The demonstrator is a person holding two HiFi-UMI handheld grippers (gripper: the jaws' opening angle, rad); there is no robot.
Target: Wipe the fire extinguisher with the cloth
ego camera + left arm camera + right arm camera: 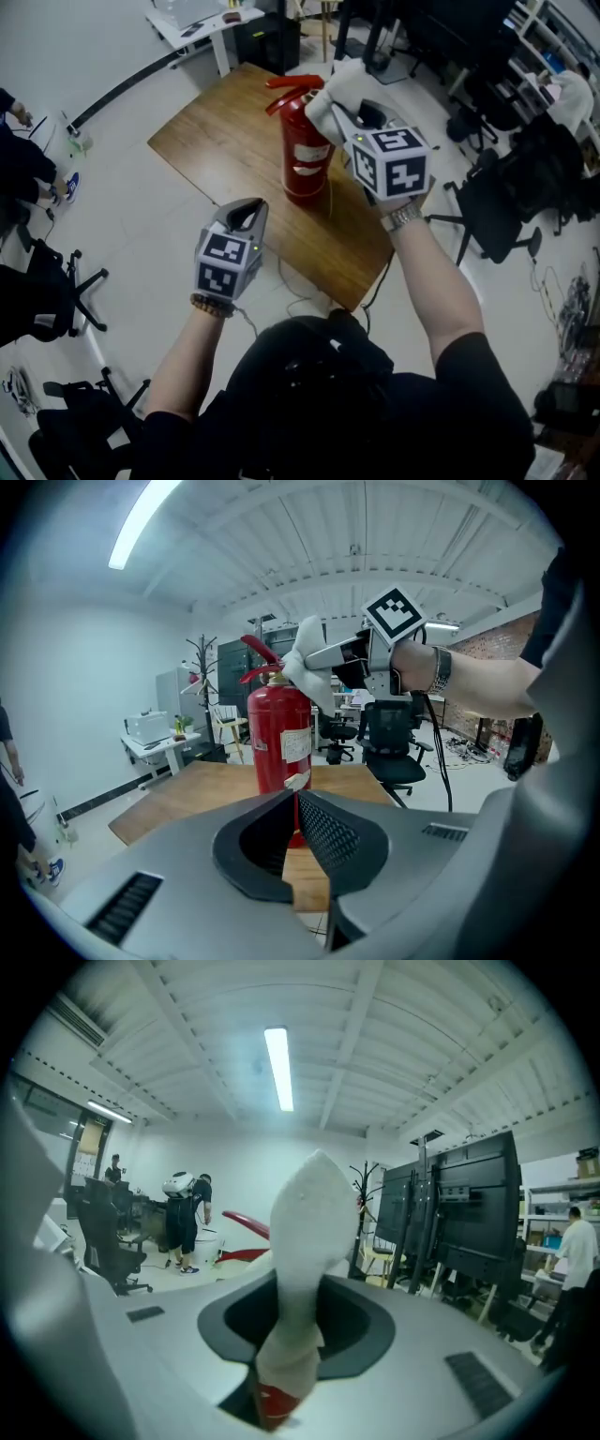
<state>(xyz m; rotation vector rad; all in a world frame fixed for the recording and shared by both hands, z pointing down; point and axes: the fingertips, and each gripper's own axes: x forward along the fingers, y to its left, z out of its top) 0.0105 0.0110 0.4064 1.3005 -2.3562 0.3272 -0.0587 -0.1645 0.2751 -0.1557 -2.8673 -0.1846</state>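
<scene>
The red fire extinguisher stands upright on the wooden table. The right gripper is clamped on a white cloth and holds it at the top of the extinguisher. The left gripper is clenched with nothing in it, near the table's edge, pointing at the extinguisher.

Left tool jaws together, right tool held higher, clamped on cloth

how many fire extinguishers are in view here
1. The red fire extinguisher stands upright on the wooden table, its top beside the white cloth. Others may be hidden elsewhere in the cluttered room.
</scene>
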